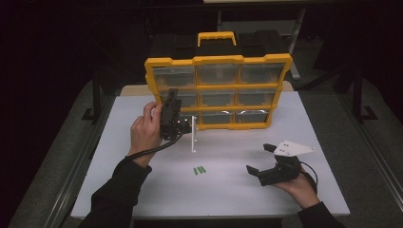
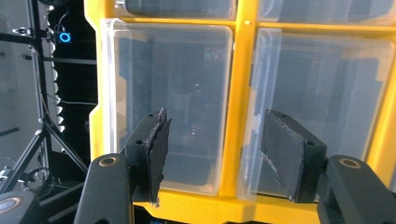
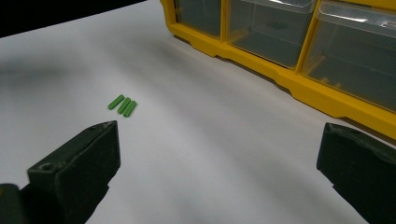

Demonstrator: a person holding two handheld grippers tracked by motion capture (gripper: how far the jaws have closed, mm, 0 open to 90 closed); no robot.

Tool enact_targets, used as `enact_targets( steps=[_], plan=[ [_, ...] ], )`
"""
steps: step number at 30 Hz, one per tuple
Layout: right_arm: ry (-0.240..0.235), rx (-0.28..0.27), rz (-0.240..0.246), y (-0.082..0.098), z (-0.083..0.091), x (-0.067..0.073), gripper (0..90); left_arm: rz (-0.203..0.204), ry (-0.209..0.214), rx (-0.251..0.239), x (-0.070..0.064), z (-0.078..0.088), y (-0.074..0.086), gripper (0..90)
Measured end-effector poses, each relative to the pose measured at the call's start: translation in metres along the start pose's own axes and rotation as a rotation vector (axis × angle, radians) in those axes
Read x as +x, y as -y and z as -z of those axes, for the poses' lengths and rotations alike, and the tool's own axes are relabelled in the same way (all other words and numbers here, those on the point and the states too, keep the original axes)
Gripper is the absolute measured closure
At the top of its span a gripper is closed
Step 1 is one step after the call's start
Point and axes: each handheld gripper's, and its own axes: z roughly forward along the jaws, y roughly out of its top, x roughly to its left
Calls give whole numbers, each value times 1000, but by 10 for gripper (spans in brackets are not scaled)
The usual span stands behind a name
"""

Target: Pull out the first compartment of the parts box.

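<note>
Nearest us, our right claw (image 1: 260, 160) rests on the worktop (image 1: 228, 190), jaws wide apart, with three green pegs (image 3: 122, 105) lying loose just ahead. Farther off, our left claw (image 2: 212, 149), half open and gripping nothing, faces the upright yellow organizer case (image 1: 218, 59); a careless push could topple it.

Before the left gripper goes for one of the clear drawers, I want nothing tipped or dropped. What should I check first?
1. Yellow organizer standing upright on the table: ok.
2. Left gripper facing the clear drawers, jaws apart with nothing between them: ok.
3. Jaws centred on one drawer: not ok; they straddle the yellow divider.
4. Right gripper open and empty, resting low at the table: ok.
5. Green pieces lying clear of both grippers: ok.
6. Drawers free to slide: cannot tell.
</note>
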Motion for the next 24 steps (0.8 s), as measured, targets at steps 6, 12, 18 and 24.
enact_targets(
  steps=[6,12,18,24],
  plan=[
    [-1,1,-1,0,0,0,0,13,-24,-19,6,-3,0,420],
    [-1,-1,-1,0,0,0,0,17,-34,-21,13,-5,-1,425],
    [-2,-1,-1,0,1,1,0,13,-54,-39,18,-8,-3,441],
    [-2,-2,-2,0,1,1,0,13,-66,-32,24,-10,-2,462]
  ],
)
